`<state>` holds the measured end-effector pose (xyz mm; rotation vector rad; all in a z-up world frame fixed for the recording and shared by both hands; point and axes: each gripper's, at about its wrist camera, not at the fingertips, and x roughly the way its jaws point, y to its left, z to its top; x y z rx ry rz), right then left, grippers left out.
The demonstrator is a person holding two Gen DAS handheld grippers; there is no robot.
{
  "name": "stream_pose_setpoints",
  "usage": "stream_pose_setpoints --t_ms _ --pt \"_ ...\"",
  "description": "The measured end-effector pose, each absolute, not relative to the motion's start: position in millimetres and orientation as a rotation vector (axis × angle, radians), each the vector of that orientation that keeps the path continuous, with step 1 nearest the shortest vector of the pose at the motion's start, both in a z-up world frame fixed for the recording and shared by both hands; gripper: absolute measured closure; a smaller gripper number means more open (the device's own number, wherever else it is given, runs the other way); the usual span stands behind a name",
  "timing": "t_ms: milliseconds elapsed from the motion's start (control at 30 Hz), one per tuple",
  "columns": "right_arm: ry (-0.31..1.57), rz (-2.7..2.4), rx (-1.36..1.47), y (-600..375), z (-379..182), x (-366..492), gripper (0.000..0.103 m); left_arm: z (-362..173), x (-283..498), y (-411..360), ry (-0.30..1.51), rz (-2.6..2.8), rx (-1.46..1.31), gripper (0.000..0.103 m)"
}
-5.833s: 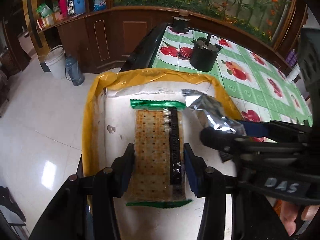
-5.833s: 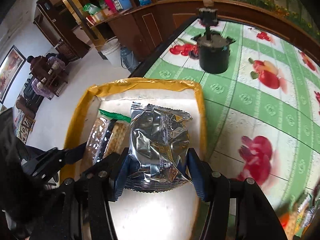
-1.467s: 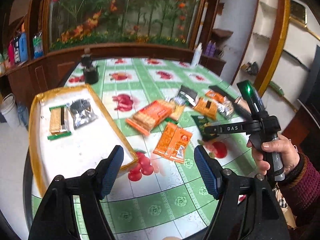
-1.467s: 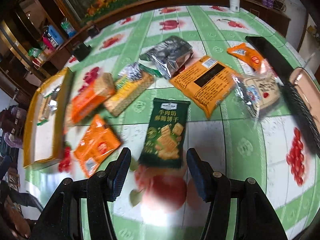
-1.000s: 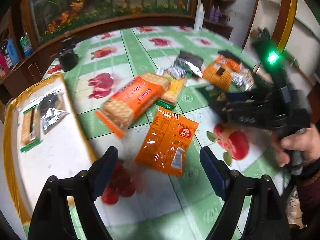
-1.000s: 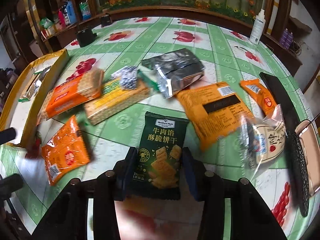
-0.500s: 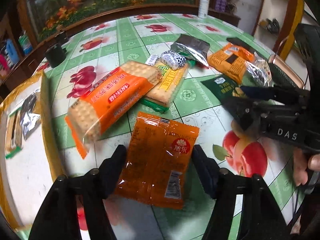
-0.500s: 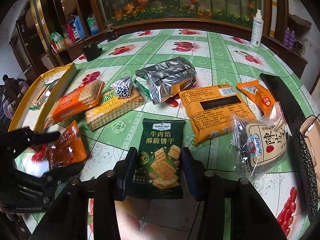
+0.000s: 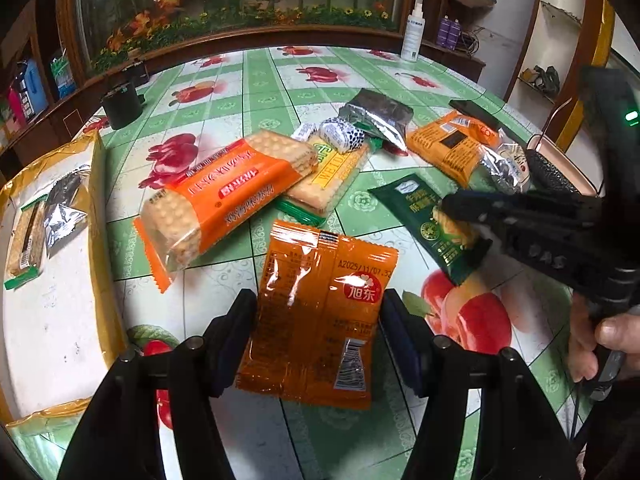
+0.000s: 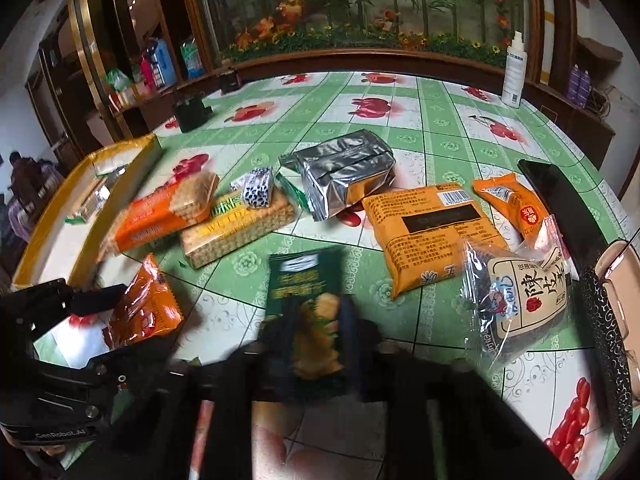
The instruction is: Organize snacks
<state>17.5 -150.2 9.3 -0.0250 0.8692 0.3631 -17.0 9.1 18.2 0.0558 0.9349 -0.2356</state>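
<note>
An orange snack packet (image 9: 320, 312) lies between the fingers of my left gripper (image 9: 318, 340). The jaws are closing and both pads touch its side edges. In the right wrist view the same packet (image 10: 148, 308) looks crumpled and tipped up in the left gripper (image 10: 136, 320). My right gripper (image 10: 316, 320), blurred, is shut on the near end of a dark green cracker packet (image 10: 304, 276). From the left wrist, that gripper (image 9: 464, 220) pinches the green packet (image 9: 412, 200) off the cloth. The yellow-rimmed tray (image 9: 96, 200) at the left holds a cracker pack and a silver packet.
On the green fruit-print cloth lie an orange cracker pack (image 9: 224, 196), a yellow wafer pack (image 9: 328, 176), a silver bag (image 10: 344, 172), a large orange pack (image 10: 428, 228) and a clear bag (image 10: 520, 296). A black pot (image 10: 192, 112) and a spray bottle (image 10: 514, 68) stand at the back.
The right jaws have closed on the green packet and its near end has come up. The left gripper has come down around the orange packet and its jaws have narrowed onto it.
</note>
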Motion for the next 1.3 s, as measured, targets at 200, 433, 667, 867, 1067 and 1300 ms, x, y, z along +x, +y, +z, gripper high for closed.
stream_pose_setpoints --t_ms 200,433,667,867,1067,1300 --pt "0.897 0.379 0.009 -151 9 21 0.070 19 -16 14 0.945 -0.233 0.044 0.040" --pt "0.832 0.383 -0.111 -125 13 7 0.035 20 -19 21 0.937 -0.236 0.019 0.040" --pt "0.833 0.360 -0.247 -107 2 1 0.056 24 -24 30 0.913 -0.228 0.009 0.040" --pt "0.744 0.323 -0.317 -97 9 -13 0.056 27 -25 38 0.899 -0.206 -0.013 0.040" --pt "0.684 0.320 -0.344 -93 16 -20 0.056 32 -25 44 0.882 -0.189 -0.022 0.040" --pt "0.665 0.343 -0.233 -102 28 -18 0.056 40 -29 52 0.858 -0.180 -0.041 0.040"
